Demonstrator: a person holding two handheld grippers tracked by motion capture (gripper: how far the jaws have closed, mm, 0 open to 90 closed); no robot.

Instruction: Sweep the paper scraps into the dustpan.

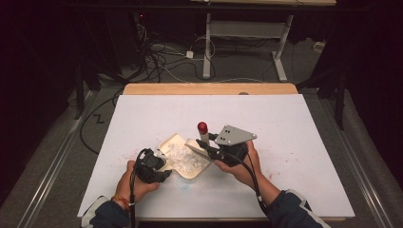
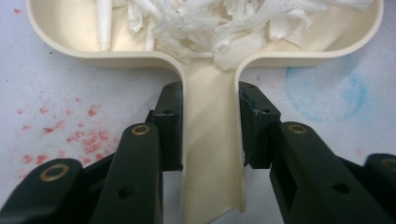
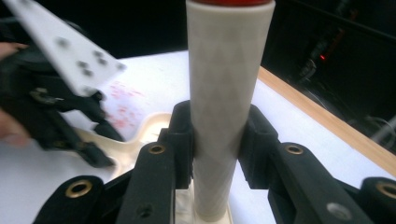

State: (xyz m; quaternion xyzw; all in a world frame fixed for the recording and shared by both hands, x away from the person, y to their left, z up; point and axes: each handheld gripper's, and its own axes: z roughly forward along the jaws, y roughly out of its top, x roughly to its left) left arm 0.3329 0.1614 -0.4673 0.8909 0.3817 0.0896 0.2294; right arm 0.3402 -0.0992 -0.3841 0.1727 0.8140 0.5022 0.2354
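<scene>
Near the middle of the white table (image 1: 285, 123), just ahead of my hands, my cream dustpan (image 1: 177, 142) lies flat, holding a heap of torn white paper scraps (image 1: 183, 159). My left gripper (image 2: 210, 126) has its jaws clamped on the dustpan's handle (image 2: 212, 154), one pad pressing each side of it, with the pan's rim straight ahead. Red specks (image 2: 79, 135) dot the tabletop left of that handle in the left gripper view, and a faint blue smudge (image 2: 327, 91) lies to its right. My right gripper (image 3: 219, 144) has its jaws closed around the pale handle of a brush (image 3: 229, 93), which stands upright with its red cap (image 1: 202, 127) on top, at the far right edge of the dustpan. Beyond the table's wooden far edge (image 1: 209, 89), cables (image 1: 157, 57) sprawl across the floor.
</scene>
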